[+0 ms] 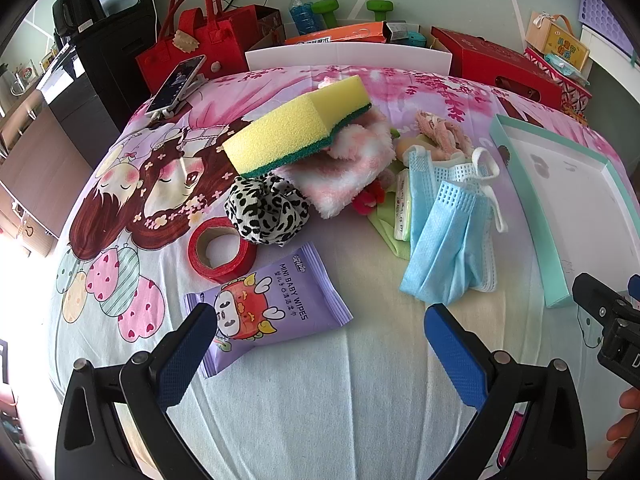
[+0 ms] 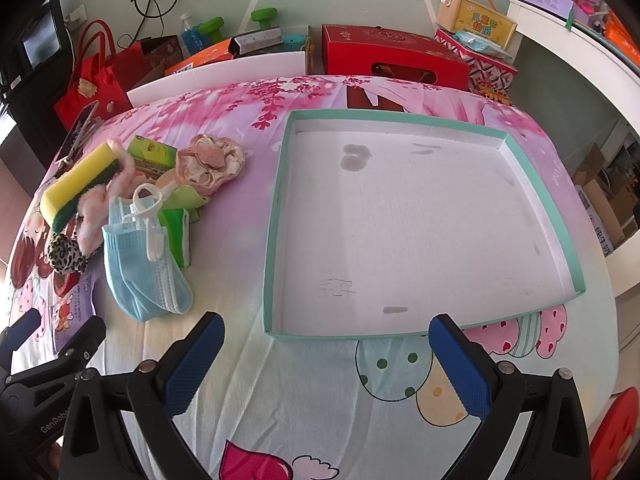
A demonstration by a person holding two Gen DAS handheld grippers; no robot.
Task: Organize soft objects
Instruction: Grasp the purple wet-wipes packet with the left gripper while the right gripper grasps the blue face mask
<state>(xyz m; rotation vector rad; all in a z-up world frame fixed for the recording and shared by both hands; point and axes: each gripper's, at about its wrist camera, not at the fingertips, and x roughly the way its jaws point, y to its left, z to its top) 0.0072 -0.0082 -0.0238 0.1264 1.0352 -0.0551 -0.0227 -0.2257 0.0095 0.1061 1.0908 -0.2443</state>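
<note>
My left gripper hangs with its jaws spread wide and nothing between them, low over the cartoon-printed bedsheet that covers the tabletop. Its left finger sits just over the near corner of a purple pack of baby wipes. Beyond the wipes I see a red tape roll touching a leopard-print scrunchie, and behind that a yellow-and-green sponge propped on a fluffy pink-and-white cloth. To the right of the heap lie blue face masks, bunched together with their white ear loops tangled, partly over a small tissue pack and a green cloth. A pink lace scrunchie sits at the far side of the pile. My right gripper is likewise wide open and holds nothing, poised at the near rim of the teal-edged tray, whose white floor is bare apart from a few stains. The tray lies well apart from the soft things, to their right.
</note>
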